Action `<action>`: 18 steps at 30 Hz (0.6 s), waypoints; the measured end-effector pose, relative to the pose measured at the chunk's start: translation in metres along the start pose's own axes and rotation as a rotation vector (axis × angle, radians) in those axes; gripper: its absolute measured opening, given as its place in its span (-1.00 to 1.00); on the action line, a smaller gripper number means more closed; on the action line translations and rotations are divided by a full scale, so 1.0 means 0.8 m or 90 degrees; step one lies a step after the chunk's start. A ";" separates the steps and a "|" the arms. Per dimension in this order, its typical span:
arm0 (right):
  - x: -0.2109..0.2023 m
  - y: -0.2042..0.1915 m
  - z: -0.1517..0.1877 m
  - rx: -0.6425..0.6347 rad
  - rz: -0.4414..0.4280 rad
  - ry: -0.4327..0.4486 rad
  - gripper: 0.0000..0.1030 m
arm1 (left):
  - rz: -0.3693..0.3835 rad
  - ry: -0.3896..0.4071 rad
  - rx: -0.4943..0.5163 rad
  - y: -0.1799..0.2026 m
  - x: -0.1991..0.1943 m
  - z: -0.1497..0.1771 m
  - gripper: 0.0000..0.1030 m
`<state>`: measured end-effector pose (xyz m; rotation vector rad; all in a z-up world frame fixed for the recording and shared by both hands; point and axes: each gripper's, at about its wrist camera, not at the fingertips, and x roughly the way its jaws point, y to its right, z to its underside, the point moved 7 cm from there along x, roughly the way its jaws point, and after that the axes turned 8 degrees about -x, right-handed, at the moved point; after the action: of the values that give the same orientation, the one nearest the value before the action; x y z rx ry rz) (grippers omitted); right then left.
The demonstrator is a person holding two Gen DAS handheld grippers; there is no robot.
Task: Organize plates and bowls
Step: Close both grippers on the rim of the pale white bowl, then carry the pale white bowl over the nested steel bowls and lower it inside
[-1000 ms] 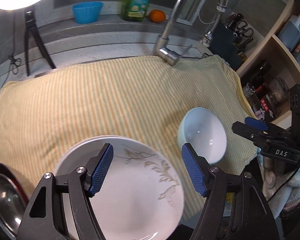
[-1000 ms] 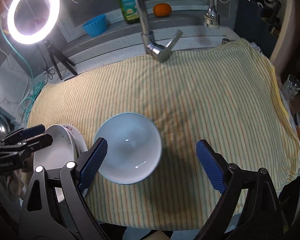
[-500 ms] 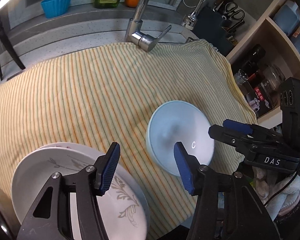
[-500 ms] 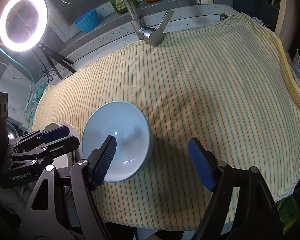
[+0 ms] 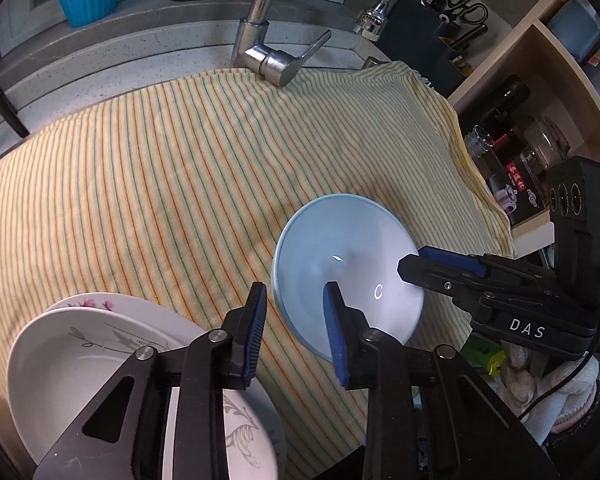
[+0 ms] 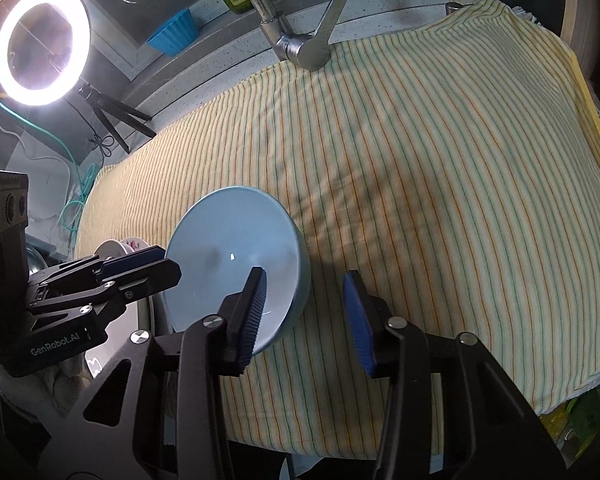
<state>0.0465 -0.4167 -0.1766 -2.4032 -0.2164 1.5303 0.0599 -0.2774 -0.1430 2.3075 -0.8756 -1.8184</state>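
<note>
Your left gripper (image 5: 294,334) straddles the near-left rim of the glossy pale-blue bowl (image 5: 346,268), jaws closing, rim between them, pads not yet biting. Your right gripper (image 6: 304,314) brackets the opposite rim, also closing. The round bowl sits on the striped cloth (image 5: 160,184), right of the stacked white plates (image 5: 80,356).

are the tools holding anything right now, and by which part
Nothing is gripped yet. Both tools, left and right, are closing over opposite sides of the blue bowl's rim, pads not visibly pressing.
</note>
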 end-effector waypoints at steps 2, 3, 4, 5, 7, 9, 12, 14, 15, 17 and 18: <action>0.003 0.000 0.001 -0.002 -0.001 -0.006 -0.43 | 0.001 -0.004 -0.003 -0.001 0.003 0.000 -0.56; 0.004 0.000 0.002 -0.002 -0.002 -0.009 -0.52 | 0.003 -0.006 -0.004 0.000 0.004 0.000 -0.60; 0.005 0.000 0.003 -0.001 -0.004 -0.012 -0.55 | 0.003 -0.006 -0.003 0.000 0.005 0.000 -0.60; 0.007 0.000 0.004 0.000 -0.008 -0.015 -0.60 | 0.003 -0.007 -0.002 0.000 0.006 0.000 -0.60; 0.010 -0.001 0.005 0.003 -0.016 -0.021 -0.68 | 0.007 -0.010 -0.004 0.000 0.008 0.000 -0.60; 0.012 -0.002 0.005 0.004 -0.020 -0.024 -0.73 | 0.012 -0.013 -0.008 0.000 0.010 0.000 -0.62; 0.011 -0.002 0.004 0.007 -0.019 -0.022 -0.73 | 0.013 -0.013 -0.010 0.000 0.011 0.000 -0.62; 0.010 -0.003 0.003 0.008 -0.018 -0.022 -0.73 | 0.012 -0.014 -0.012 -0.001 0.010 0.001 -0.62; 0.009 -0.003 0.002 0.008 -0.017 -0.021 -0.73 | 0.014 -0.014 -0.014 0.000 0.009 0.001 -0.62; 0.005 -0.006 0.000 0.005 -0.015 -0.018 -0.73 | 0.019 -0.011 -0.018 0.000 0.004 0.001 -0.62; 0.001 -0.008 -0.001 0.004 -0.015 -0.014 -0.73 | 0.021 -0.008 -0.020 0.000 0.001 0.001 -0.62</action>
<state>0.0479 -0.4109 -0.1747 -2.3709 -0.2429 1.5463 0.0590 -0.2774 -0.1439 2.2512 -0.8756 -1.8229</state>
